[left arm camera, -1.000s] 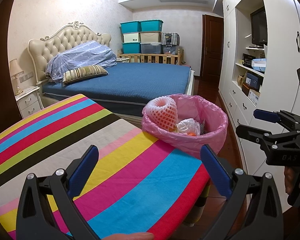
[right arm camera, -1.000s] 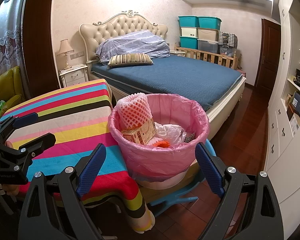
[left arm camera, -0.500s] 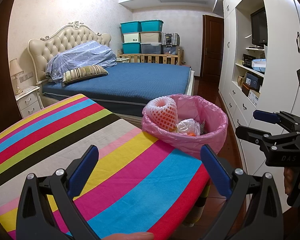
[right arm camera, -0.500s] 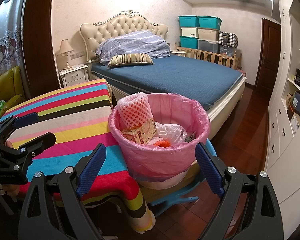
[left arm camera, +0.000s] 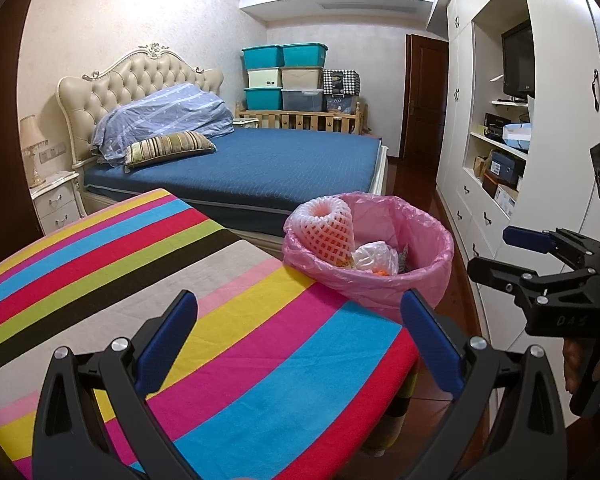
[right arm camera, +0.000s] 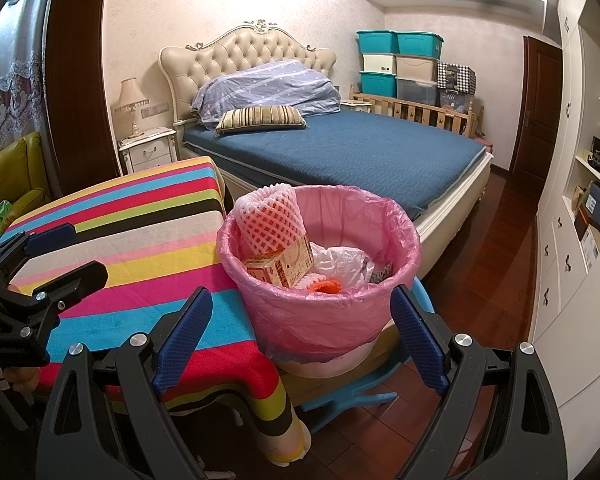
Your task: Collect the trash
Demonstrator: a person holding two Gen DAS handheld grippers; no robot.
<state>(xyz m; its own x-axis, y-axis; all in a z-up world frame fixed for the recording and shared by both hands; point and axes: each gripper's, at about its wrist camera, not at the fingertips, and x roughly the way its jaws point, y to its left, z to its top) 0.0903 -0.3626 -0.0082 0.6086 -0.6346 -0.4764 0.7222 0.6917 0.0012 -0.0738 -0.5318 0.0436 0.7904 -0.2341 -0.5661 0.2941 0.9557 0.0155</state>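
A bin with a pink liner (right arm camera: 324, 292) (left arm camera: 380, 280) stands on a blue stool beside the striped table (left arm camera: 180, 320) (right arm camera: 132, 248). Inside it lie a white foam fruit net (right arm camera: 270, 220) (left arm camera: 326, 226), a small cardboard box (right arm camera: 284, 266), crumpled white plastic (right arm camera: 340, 260) (left arm camera: 374, 256) and something orange. My left gripper (left arm camera: 300, 340) hovers open over the table's near corner, holding nothing. My right gripper (right arm camera: 300, 328) is open and holds nothing, just in front of the bin. Each gripper shows in the other's view: the right gripper (left arm camera: 512, 252) at the right edge, the left gripper (right arm camera: 60, 252) at the left edge.
A bed with a blue cover (right arm camera: 360, 152) fills the room behind the bin. White cabinets with shelves (left arm camera: 500, 168) line the right wall. A nightstand with a lamp (right arm camera: 148, 152) is left of the bed, a yellow-green chair (right arm camera: 16, 176) at far left. Red-brown wood floor (right arm camera: 492, 260) runs between bed and cabinets.
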